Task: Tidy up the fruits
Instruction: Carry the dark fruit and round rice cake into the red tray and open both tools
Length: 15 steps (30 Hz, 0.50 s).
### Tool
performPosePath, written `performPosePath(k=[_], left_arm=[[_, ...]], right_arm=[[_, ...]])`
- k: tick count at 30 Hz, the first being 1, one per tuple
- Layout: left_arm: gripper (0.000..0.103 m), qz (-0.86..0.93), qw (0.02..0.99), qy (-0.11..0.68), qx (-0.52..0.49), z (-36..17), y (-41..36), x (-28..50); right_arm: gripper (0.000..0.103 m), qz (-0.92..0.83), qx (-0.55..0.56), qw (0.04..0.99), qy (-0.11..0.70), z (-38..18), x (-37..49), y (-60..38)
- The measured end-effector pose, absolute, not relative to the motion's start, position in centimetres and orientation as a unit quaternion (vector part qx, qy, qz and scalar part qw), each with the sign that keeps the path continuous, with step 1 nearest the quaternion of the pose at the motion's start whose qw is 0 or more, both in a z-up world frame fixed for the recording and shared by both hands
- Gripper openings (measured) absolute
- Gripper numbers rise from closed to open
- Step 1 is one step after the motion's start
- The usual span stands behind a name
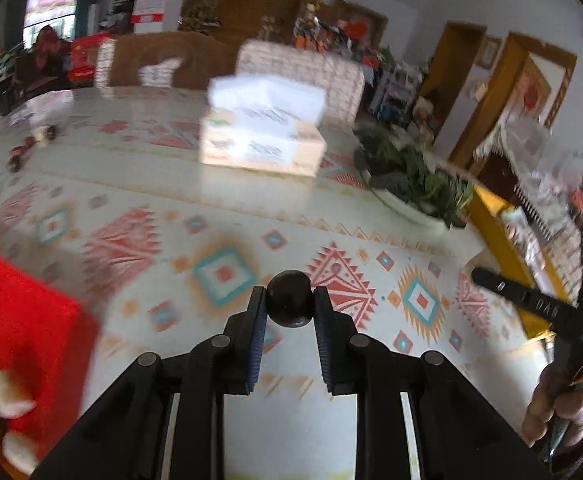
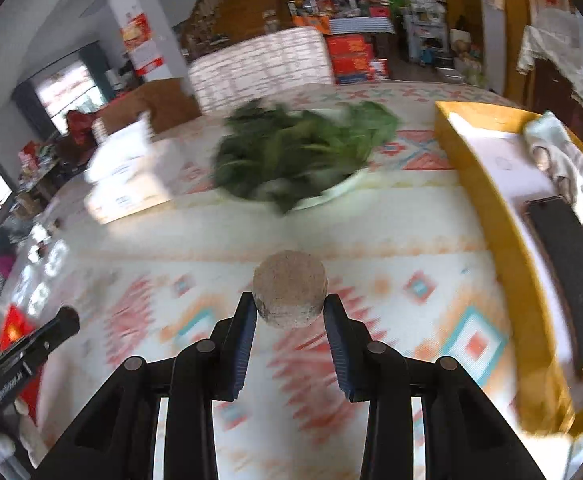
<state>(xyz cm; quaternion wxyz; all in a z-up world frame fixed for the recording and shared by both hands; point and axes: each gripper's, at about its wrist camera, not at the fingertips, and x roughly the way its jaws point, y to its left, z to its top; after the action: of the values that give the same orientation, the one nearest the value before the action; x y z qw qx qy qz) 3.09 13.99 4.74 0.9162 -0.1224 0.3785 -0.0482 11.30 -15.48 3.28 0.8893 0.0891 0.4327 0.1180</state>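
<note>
Left gripper [image 1: 290, 307]: jaws clenched on a small, round, dark brown glossy fruit [image 1: 290, 298], pinched between the blue ribbed pads [image 1: 258, 344] at the fingertips. Fruit is held clear above the tabletop [image 1: 171, 200], which carries a white cloth printed with red, orange and teal diamond motifs.

Right gripper [image 2: 289, 312]: jaws grasping a round, tan, rough-skinned fruit [image 2: 289, 289], larger than the dark one, also held above the tabletop surface.

Other items on the tabletop: a stack of white and beige tissue packs [image 1: 261, 128] toward the far edge; a white bowl of dark green leafy vegetables [image 2: 299, 156] near the right edge; a yellow-rimmed rectangular tray [image 2: 491, 208] at the right edge, holding a flat black object [image 2: 567, 280] and a pale crumpled cloth [image 2: 563, 156]. A red bag [image 1: 19, 320] sits at the near left edge. A few small dark fruits [image 1: 31, 146] lie near the far left edge; blurred, exact count unclear.
</note>
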Motion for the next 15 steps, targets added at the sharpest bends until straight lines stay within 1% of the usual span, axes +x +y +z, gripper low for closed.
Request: performPosePath(k=[8, 12, 15], left_arm=[[0.023, 0.013, 0.931, 0.325, -0.168, 8.3, 22.8, -3.5], [0.023, 0.064, 0.932, 0.310, -0.173, 8.6, 27.8, -6.0], [0.023, 0.101, 0.926, 0.312, -0.190, 7.8, 31.8, -7.0]], right_arm=[[0.038, 0.224, 0.063, 0.876, 0.421, 6.5, 6.5, -6.9], [0.038, 0.287, 0.044, 0.858, 0.423, 7.4, 4.5, -0.6], [0.038, 0.333, 0.034, 0.837, 0.432, 7.3, 3.6, 4.5]])
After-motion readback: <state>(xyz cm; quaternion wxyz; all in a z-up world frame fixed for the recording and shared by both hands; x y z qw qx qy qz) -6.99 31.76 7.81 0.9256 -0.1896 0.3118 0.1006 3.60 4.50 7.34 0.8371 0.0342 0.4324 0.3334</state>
